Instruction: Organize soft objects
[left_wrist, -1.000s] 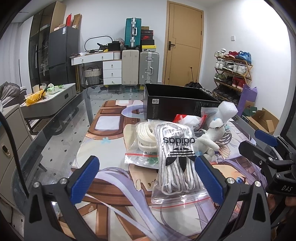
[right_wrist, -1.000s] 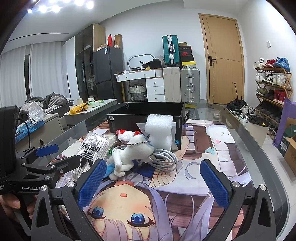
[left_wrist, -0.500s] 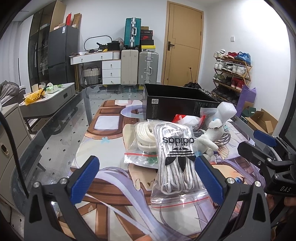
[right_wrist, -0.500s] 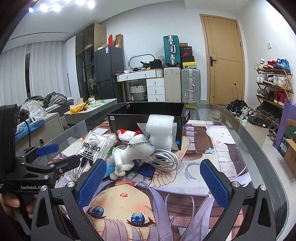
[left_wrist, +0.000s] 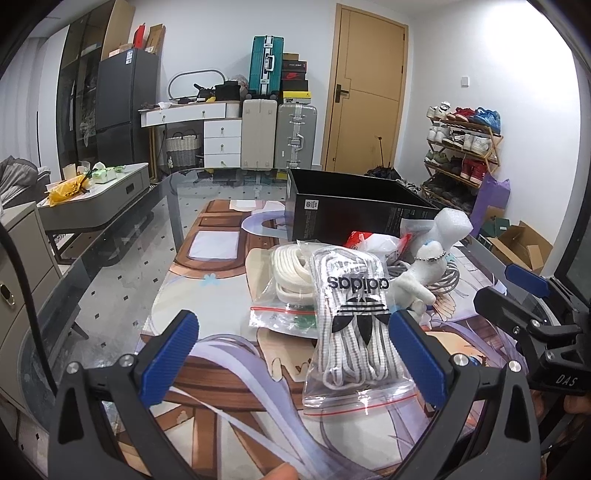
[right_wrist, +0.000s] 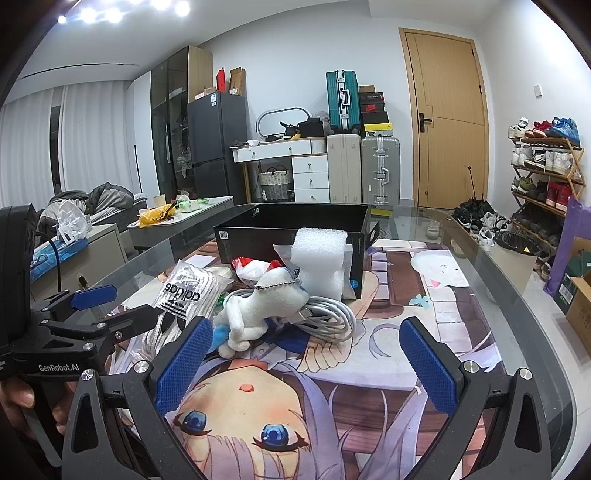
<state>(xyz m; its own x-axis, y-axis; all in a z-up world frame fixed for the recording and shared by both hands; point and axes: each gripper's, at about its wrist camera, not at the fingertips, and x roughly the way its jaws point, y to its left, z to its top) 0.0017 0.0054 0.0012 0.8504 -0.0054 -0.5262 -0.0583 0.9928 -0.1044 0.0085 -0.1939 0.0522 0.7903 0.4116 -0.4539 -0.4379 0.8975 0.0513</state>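
Stock on my mat, nothing yet boxed: adidas lace bag (left_wrist: 354, 317), lying over a second bag of cream laces (left_wrist: 291, 273); white plush toy (right_wrist: 258, 306) touching a coiled cable (right_wrist: 325, 317); foam block (right_wrist: 319, 258) against the black box (right_wrist: 295, 221). My left gripper (left_wrist: 295, 354) hovers spread wide and empty, just short of the adidas bag; right gripper (right_wrist: 306, 365) likewise agape, near the plush. Step: approach before first pick; next I judge a descent, closing on the bag's middle.
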